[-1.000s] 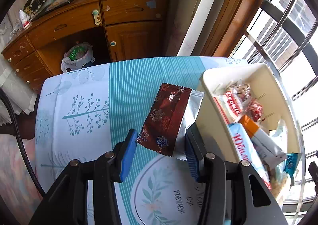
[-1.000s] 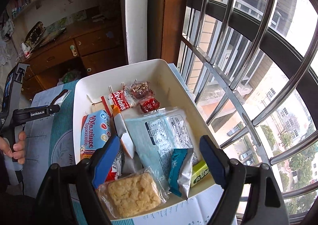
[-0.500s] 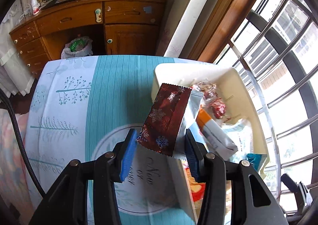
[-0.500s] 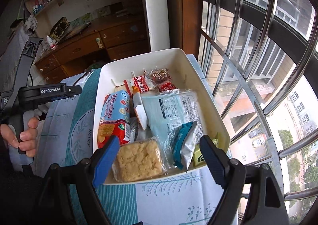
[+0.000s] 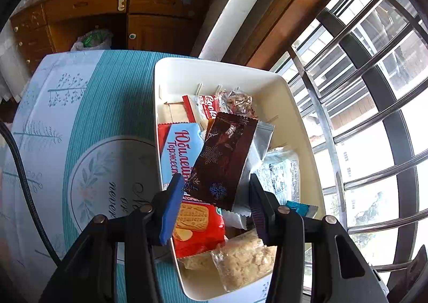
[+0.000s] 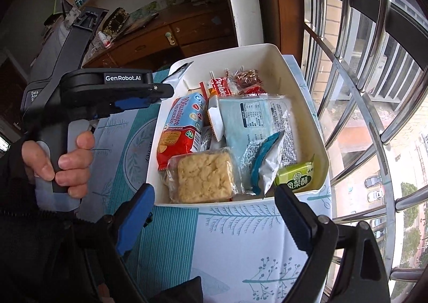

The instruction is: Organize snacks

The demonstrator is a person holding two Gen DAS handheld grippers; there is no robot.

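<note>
A white plastic bin (image 6: 302,105) of packaged snacks is being kept on the teal tree-print tablecloth (image 6: 240,238) beside the barred window (image 6: 374,75). A dark brown snowflake-print wrapper (image 5: 222,161) is being held clamped in the left gripper (image 5: 214,205) above the bin's contents. The right gripper (image 6: 214,217) is being opened at the bin's near rim, with nothing between its fingers.

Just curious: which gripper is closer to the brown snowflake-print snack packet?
Left. The left gripper holds the brown snowflake packet above the white bin; the right gripper, empty and opening, hangs at the bin's near edge.

Bright daylight floods through the window (image 5: 374,105); sharp focus, edges bent, corners dark.
</note>
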